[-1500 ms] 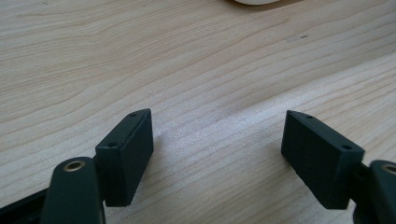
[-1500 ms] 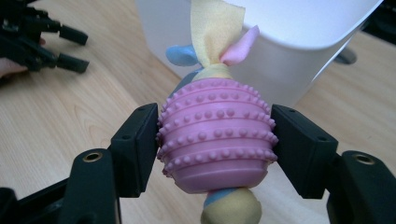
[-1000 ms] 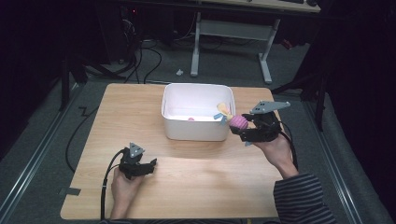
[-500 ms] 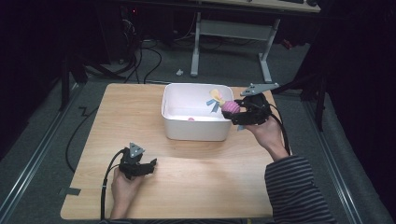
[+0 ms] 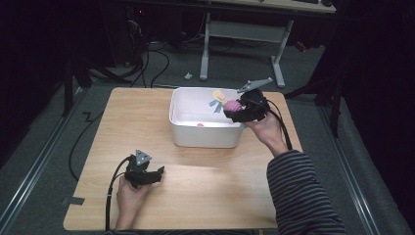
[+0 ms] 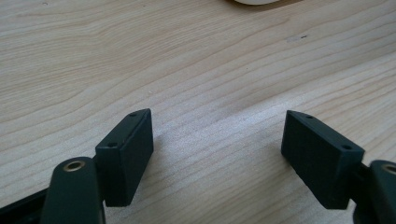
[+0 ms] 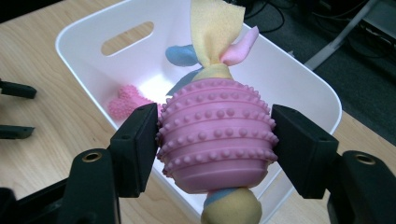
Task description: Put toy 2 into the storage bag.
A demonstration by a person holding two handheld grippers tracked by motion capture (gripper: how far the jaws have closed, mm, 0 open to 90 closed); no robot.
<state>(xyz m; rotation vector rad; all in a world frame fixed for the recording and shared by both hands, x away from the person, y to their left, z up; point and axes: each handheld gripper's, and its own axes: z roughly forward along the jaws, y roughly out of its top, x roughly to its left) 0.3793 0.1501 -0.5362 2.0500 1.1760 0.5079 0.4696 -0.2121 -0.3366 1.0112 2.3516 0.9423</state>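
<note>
Both pads of the right gripper (image 7: 215,149) press against the sides of a pink studded toy (image 7: 217,133), one pad (image 7: 137,147) on each flank, so the jaws are clamped on it. Knotted cloth strips in yellow, pink and blue (image 7: 215,32) stick out of the toy's top, and a yellow and blue end shows below it. No writing or brand can be read on the toy or on anything else.

From the high view the right gripper (image 5: 234,108) holds the toy (image 5: 232,105) over the right end of a white bin (image 5: 205,137), just above its rim. Inside the bin (image 7: 299,79) lies a small pink heart-shaped piece (image 7: 126,103) on the floor of the tub.

Fingers of the left gripper (image 6: 217,154) stand wide apart with nothing but bare wood between them; it (image 5: 155,174) rests low on the table (image 5: 215,196), well apart from the bin.

Pale wood grain covers the table. Around it is a dim room with grey floor, loose black cables (image 5: 161,58) and the white legs of a desk (image 5: 205,49) behind.
</note>
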